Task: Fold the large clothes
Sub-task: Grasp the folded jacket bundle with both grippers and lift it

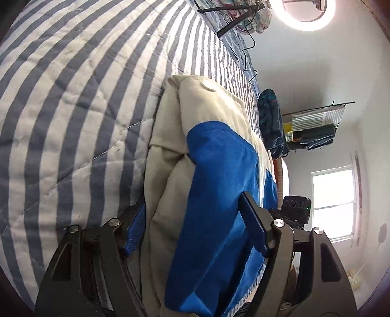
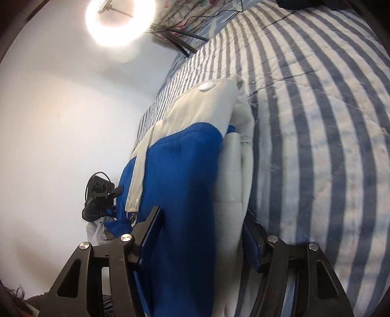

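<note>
Jacket (image 1: 214,185), blue and cream and already doubled into a thick bundle, sits between both pairs of jaws at the near edge of the striped quilt (image 1: 80,102). The left gripper (image 1: 195,231) straddles 1 end of the bundle, its blue pads on either side of the padded layers; the right gripper (image 2: 202,234) straddles the other end the same way. Both look clamped on the jacket, though blur at the pads makes firm contact hard to confirm. The step in hand appears to be carrying or laying down a fold, with the bundle held on edge rather than flat. Farther along, the cream panel with its white snap button (image 1: 208,86) reaches toward the quilt's middle. The next move probably calls for lowering both ends together so the fold lands square on the quilt, then letting go evenly. Beyond, a tripod (image 1: 231,17) and ring light (image 2: 120,22) stand at the far edge.
</note>
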Tool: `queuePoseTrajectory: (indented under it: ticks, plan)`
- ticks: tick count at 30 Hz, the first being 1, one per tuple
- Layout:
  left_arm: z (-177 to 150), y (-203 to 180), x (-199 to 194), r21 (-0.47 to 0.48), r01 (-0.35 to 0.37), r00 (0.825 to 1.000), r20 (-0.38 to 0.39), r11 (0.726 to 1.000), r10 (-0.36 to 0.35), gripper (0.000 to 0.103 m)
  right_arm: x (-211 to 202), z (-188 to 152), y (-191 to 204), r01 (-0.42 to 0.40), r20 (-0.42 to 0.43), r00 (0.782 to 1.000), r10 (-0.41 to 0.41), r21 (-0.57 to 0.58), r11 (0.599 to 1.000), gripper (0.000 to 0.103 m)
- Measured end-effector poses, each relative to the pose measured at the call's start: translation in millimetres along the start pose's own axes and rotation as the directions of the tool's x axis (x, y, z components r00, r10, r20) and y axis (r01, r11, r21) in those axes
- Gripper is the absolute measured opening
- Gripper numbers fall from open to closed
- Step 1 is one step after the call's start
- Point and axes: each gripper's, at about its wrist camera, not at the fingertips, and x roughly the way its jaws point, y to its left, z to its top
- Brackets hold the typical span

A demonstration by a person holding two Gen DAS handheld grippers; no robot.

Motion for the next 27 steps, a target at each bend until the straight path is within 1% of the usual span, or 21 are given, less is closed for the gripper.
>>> queuePoseTrajectory:
  ticks: [2,3,5,6,8,11,14,19,22,27]
  plan:
    - [0,-3,2,0.008,-0.018,1.0,0.004,1.0,0.018,0.073,3,1,3,0.006,0.001,1.0,-0.006,0.002,1.0,0.064]
    - [-1,-6,2,0.014,-0.034,0.999,0.01,0.999,0.034,0.07,4,0,5,0.018,0.0,1.0,-0.018,0.003,1.0,0.062]
    - [-4,-13,1,0.037,-0.073,0.997,0.024,0.997,0.072,0.067,4,-2,9,0.05,-0.002,0.999,-0.05,-0.004,0.999,0.052]
    - [-6,-18,0,0.054,-0.096,0.995,0.034,0.994,0.094,0.064,4,-3,11,0.066,-0.003,0.998,-0.066,-0.009,0.998,0.05]
    - [-7,-30,3,0.086,-0.142,0.989,0.051,0.986,0.138,0.061,4,-3,19,0.105,-0.003,0.994,-0.105,-0.027,0.994,0.042]
    - [-11,-44,3,0.121,-0.19,0.98,0.075,0.974,0.182,0.056,4,-3,36,0.169,0.005,0.986,-0.169,-0.064,0.984,0.035]
    - [-14,-58,3,0.148,-0.213,0.975,0.09,0.966,0.201,0.049,2,-4,54,0.218,0.022,0.976,-0.217,-0.102,0.97,0.03]
    - [-22,-92,6,0.219,-0.251,0.965,0.126,0.943,0.228,0.043,0,-6,87,0.269,0.056,0.963,-0.263,-0.169,0.948,0.026]
    - [-30,-111,8,0.248,-0.264,0.962,0.143,0.932,0.235,0.04,1,-10,111,0.325,0.079,0.946,-0.315,-0.238,0.915,0.025]
    - [-41,-132,5,0.291,-0.265,0.961,0.156,0.919,0.228,0.037,0,-21,142,0.386,0.117,0.922,-0.368,-0.311,0.869,0.024]
